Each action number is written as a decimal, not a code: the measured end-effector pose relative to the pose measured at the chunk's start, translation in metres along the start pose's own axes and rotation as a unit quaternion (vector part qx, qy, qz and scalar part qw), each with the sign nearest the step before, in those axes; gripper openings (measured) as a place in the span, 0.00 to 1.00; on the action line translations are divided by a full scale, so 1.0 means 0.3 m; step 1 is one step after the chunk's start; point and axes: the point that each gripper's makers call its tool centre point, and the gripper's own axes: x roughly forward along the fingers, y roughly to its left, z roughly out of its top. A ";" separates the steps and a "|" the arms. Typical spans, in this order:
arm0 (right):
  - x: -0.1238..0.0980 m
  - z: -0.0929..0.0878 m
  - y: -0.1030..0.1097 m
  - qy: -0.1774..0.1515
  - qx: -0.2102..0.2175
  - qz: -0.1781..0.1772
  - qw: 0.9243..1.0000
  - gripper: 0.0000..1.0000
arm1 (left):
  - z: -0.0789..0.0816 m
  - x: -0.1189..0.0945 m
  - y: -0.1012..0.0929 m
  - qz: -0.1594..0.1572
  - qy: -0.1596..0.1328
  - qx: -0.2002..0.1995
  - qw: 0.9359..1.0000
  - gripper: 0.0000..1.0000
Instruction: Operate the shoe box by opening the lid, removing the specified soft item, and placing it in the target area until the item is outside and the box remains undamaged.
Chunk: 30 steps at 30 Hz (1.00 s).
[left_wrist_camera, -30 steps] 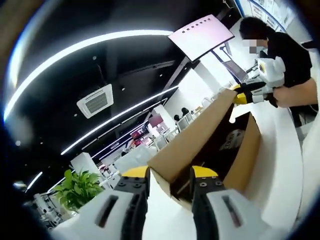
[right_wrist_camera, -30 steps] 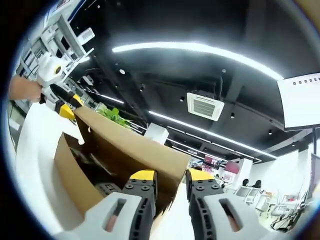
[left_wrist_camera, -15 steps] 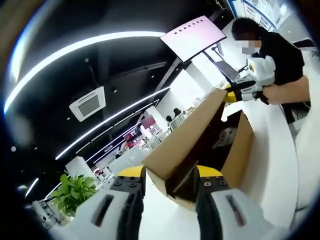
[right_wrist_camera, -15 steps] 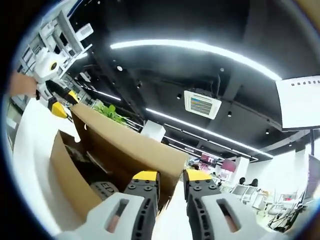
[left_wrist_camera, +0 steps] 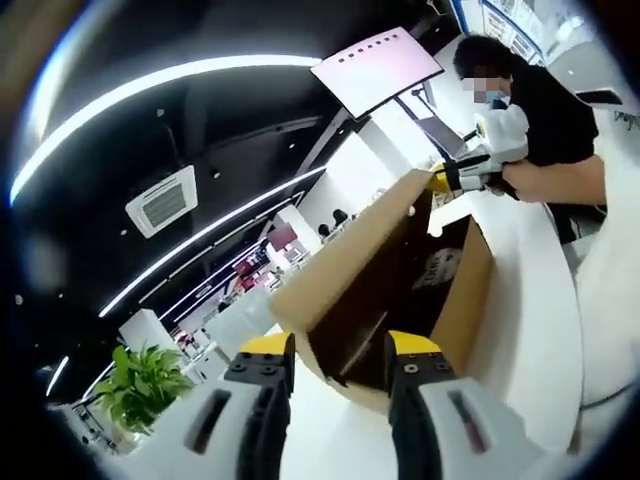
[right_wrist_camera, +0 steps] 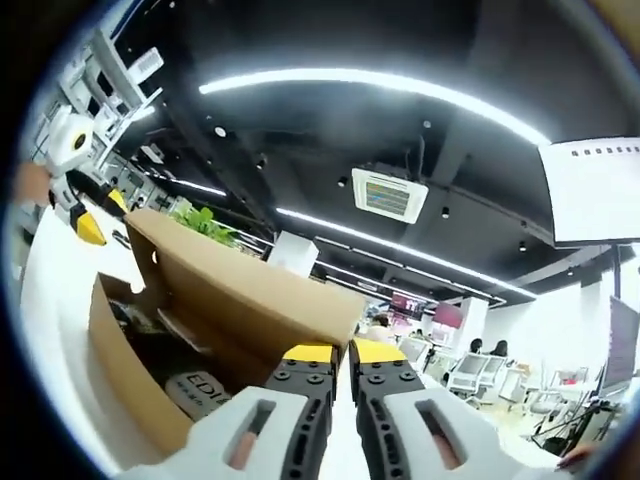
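The brown cardboard shoe box [left_wrist_camera: 470,300] stands on a white table, its hinged lid [left_wrist_camera: 360,265] raised at a steep tilt. My left gripper [left_wrist_camera: 340,350] is open, with the lid's near corner between its yellow-tipped jaws. At the lid's far end, a person's hand holds my right gripper [left_wrist_camera: 445,180]. In the right gripper view, my right gripper [right_wrist_camera: 343,352] is shut on the lid's [right_wrist_camera: 240,290] corner. The left gripper [right_wrist_camera: 88,215] shows at the lid's other end. Dark contents with a white label [right_wrist_camera: 200,385] lie inside the box [right_wrist_camera: 110,350]; I cannot make out the soft item.
The white table [left_wrist_camera: 540,350] runs beside the box. A person in black [left_wrist_camera: 560,120] stands at its far end. A potted plant [left_wrist_camera: 135,385] sits behind the box. Ceiling lights, an air vent [right_wrist_camera: 390,195] and a hanging screen [left_wrist_camera: 375,70] are overhead.
The right gripper's jaws have come together on the lid's corner. The lid has tilted up a little more. The left gripper's jaws keep the same gap.
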 end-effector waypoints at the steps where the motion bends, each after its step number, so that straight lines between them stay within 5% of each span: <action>1: 0.001 -0.001 0.000 0.000 0.001 -0.001 1.000 0.03 | 0.000 -0.001 0.000 -0.001 0.001 0.001 1.000 0.36; 5: 0.007 -0.001 -0.012 -0.003 0.016 -0.008 1.000 0.05 | -0.004 -0.005 -0.017 -0.025 0.009 0.005 1.000 0.37; 10: 0.013 0.000 -0.010 0.003 0.026 0.000 1.000 0.03 | -0.010 -0.008 -0.033 -0.066 0.016 -0.070 0.995 0.39; 17: 0.016 0.003 -0.009 0.006 0.000 -0.002 1.000 0.04 | -0.016 -0.010 -0.036 -0.082 0.012 -0.059 0.995 0.39; 26: 0.025 0.012 -0.014 0.015 -0.014 -0.001 1.000 0.04 | -0.052 -0.003 -0.107 -0.168 0.046 -0.057 0.983 0.41; 28: 0.027 0.014 -0.009 0.014 0.007 0.004 1.000 0.03 | -0.033 0.007 -0.096 -0.165 0.038 -0.083 0.982 0.40; 30: 0.031 0.013 -0.016 0.015 0.004 0.003 1.000 0.03 | -0.020 0.003 -0.126 -0.207 0.040 -0.118 0.970 0.39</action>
